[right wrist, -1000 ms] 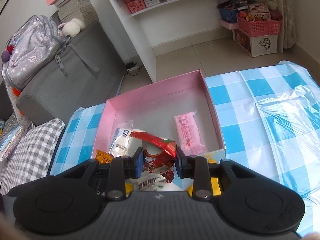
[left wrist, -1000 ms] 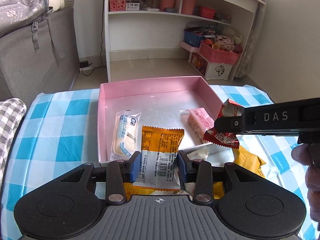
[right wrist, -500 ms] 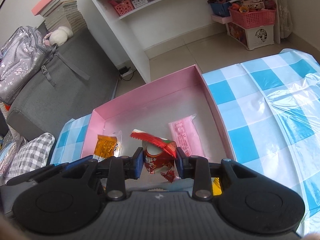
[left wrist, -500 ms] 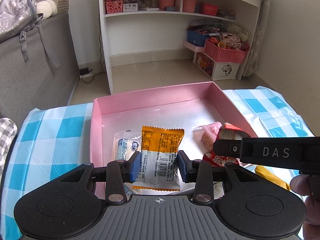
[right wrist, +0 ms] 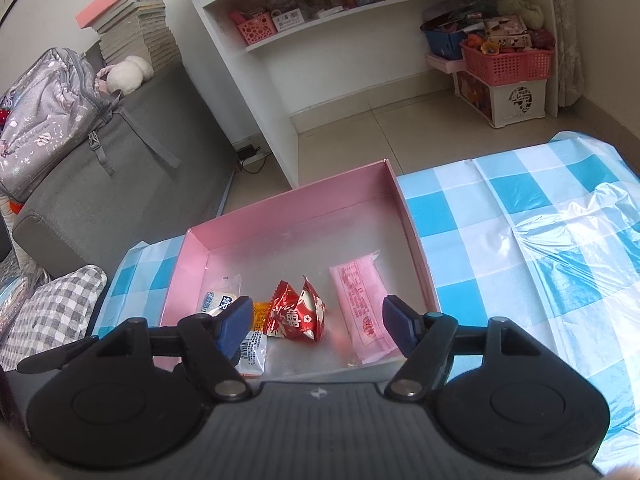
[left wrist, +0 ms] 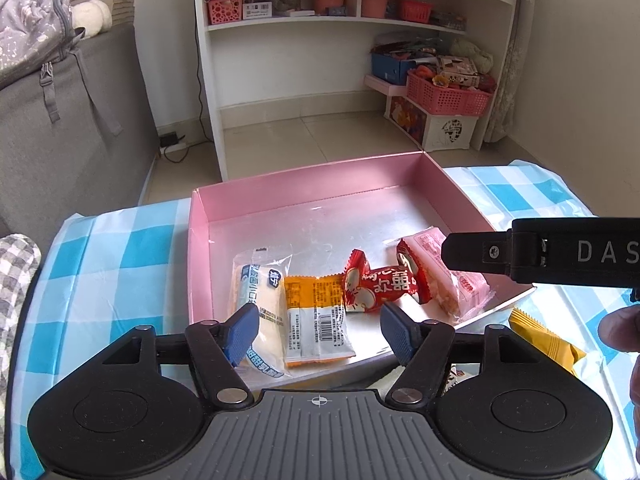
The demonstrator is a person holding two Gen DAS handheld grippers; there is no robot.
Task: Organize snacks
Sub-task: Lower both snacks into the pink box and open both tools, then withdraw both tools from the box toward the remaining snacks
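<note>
Your left gripper (left wrist: 320, 330) stands with its jaws spread, having just been opening; the orange packet (left wrist: 316, 316) lies between the blue pads (left wrist: 240, 332) but neither pad presses on it. Your right gripper (right wrist: 316, 326) is likewise spread, its jaws having just been opening, and the red packet (right wrist: 296, 314) lies free on the box floor between them, untouched.

The pink box (left wrist: 280, 196) sits on the blue-checked tablecloth (left wrist: 120, 264), at the table's far edge. Four snacks lie in a row along the box's near wall: a white packet (left wrist: 256, 292) toward the near left corner, the orange packet overlapping it, the red packet (left wrist: 380, 284) touching the orange one, and a pink packet (left wrist: 448, 280) toward the near right corner.

Outside the box, a yellow packet (left wrist: 544, 340) rests on the cloth just beside the near right corner. Your right gripper's finger reaches across above the pink packet in the left wrist view.
</note>
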